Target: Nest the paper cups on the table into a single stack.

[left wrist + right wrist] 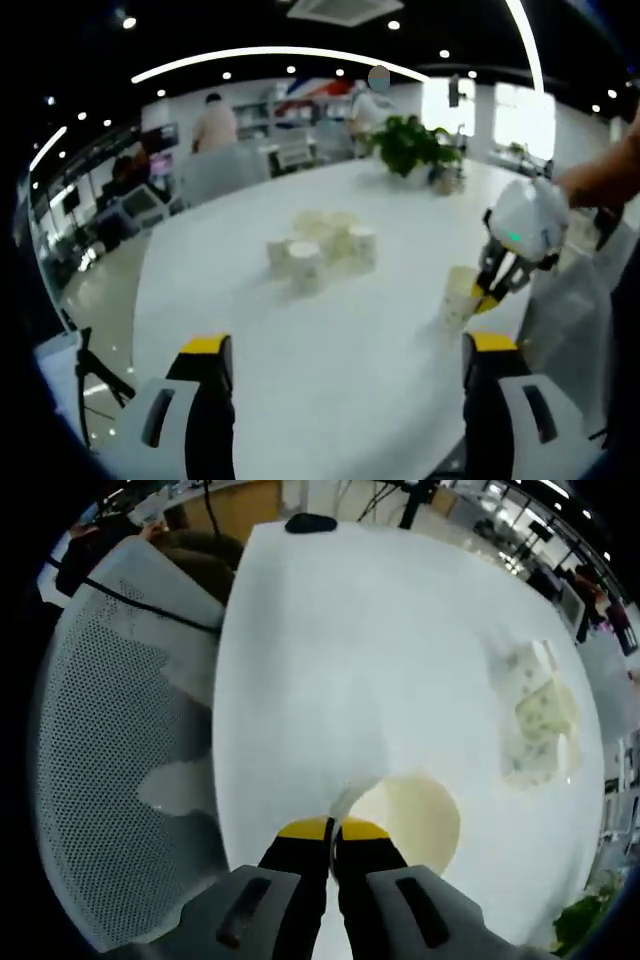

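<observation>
We are holding one paper cup (459,296) by its rim with the right gripper (488,290); its jaws are pressed together on the rim wall, seen from above in the right gripper view, where the cup (420,820) opens just right of the gripper (333,829). The cup is standing upright on the counter (300,360), mouth up, at the near right. The cluster of remaining cups (325,250) is lying to the far left of it, well apart, near the counter's middle. The left gripper (345,350) is hovering at the near edge, jaws spread wide, empty. We judge the right hand the one to carry: the held cup must travel left and away toward the cluster.
</observation>
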`<control>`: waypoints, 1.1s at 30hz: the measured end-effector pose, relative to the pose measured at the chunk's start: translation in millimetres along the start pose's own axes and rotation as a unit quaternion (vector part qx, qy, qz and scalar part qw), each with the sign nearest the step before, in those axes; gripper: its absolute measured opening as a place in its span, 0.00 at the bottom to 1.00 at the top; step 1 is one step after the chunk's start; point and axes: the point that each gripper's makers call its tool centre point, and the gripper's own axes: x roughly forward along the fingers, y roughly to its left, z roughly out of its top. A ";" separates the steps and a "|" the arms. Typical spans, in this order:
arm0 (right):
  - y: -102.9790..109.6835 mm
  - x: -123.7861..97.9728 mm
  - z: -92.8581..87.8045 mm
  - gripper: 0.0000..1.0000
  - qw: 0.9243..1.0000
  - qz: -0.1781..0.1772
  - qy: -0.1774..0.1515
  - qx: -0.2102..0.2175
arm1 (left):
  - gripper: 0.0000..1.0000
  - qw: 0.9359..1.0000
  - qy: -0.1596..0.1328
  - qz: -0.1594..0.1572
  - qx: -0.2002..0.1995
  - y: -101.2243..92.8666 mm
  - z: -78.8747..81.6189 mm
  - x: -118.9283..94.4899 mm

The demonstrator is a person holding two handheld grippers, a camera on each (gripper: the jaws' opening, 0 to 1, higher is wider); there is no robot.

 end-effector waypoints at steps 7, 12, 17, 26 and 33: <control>1.2 2.7 1.1 0.00 1.000 -0.001 -0.001 -0.002 | 0.93 1.000 0.001 -0.001 -0.001 -0.5 -1.7 -0.2; 2.4 2.0 1.5 0.00 1.000 0.004 -0.001 -0.003 | 0.93 1.000 0.002 0.000 -0.001 0.2 -1.5 -0.3; 6.1 0.4 2.4 0.04 1.000 0.020 -0.016 -0.010 | 0.93 1.000 0.000 0.001 -0.001 1.9 -1.0 -0.9; 4.8 -10.5 5.4 0.24 0.998 0.042 -0.042 0.016 | 0.93 1.000 -0.002 -0.006 0.001 -3.5 -0.8 0.5; -9.5 -44.9 20.3 0.32 0.993 0.043 -0.098 0.048 | 0.95 1.000 -0.008 -0.013 0.003 -7.4 0.8 1.3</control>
